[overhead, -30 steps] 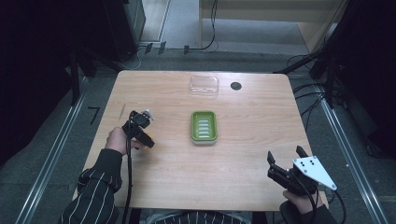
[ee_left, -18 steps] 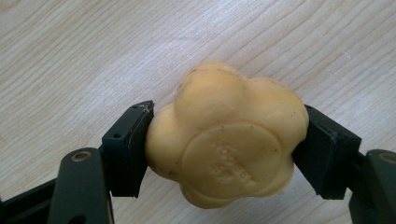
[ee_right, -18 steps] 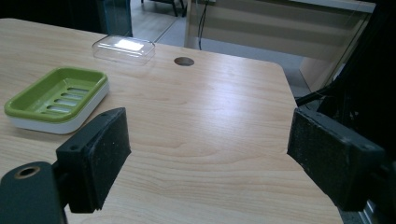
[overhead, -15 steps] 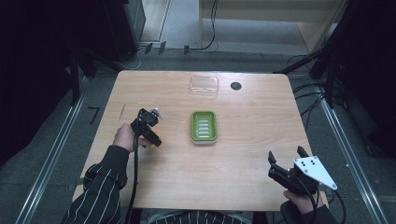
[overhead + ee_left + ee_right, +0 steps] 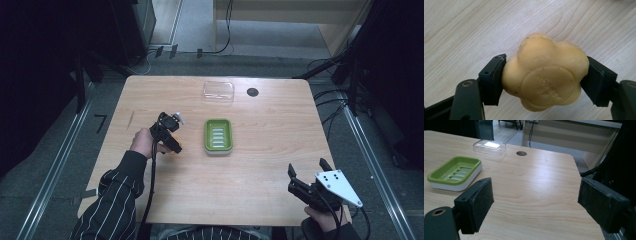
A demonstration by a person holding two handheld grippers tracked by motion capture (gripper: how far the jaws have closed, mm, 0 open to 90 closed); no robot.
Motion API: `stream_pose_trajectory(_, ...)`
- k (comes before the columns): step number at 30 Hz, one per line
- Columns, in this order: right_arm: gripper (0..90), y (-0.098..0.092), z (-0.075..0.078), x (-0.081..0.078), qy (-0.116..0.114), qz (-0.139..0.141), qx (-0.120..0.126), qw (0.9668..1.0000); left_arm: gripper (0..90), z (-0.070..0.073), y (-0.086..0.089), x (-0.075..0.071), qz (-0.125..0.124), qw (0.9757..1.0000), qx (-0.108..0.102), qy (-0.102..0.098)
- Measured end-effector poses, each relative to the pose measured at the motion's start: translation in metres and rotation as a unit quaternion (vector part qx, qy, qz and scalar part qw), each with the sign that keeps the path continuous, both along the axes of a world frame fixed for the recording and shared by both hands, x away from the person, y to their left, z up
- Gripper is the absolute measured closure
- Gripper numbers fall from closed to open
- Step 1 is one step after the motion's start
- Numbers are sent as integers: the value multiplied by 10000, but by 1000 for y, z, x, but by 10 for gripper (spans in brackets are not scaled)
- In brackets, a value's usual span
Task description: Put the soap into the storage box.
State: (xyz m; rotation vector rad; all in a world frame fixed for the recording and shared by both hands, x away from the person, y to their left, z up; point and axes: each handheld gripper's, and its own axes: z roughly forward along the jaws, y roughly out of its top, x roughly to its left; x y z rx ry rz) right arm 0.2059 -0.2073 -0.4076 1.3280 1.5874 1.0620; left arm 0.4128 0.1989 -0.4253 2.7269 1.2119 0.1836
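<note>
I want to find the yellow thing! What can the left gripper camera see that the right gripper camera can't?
The left gripper view shows a yellow flower-shaped soap pinched between the left gripper's two black jaws, just above the wood. The right gripper view shows the right gripper with its jaws wide apart and nothing between them, a green soap dish off to the left, a clear lid behind it and a small dark hole in the tabletop. Both views share the light wooden table.
</note>
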Motion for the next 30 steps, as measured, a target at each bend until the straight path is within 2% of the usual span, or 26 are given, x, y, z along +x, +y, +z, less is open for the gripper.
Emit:
stream_pose_trajectory(8,137,-1,-1,0,-1,-14,1,10000,278,7,-13,6,-178,9998,-75,-89)
stream_pose_trajectory(19,137,-3,-1,-1,-2,-50,27,10000,279,13,-28,14,-432,9990,-41,-91)
stream_pose_trajectory(26,137,-3,-1,-1,6,-47,14,10000,279,17,-34,16,-477,9987,-106,-155)
stream_pose_trajectory(30,137,-3,-1,0,10,-50,21,10000,279,21,-40,19,-558,9982,-71,-182)
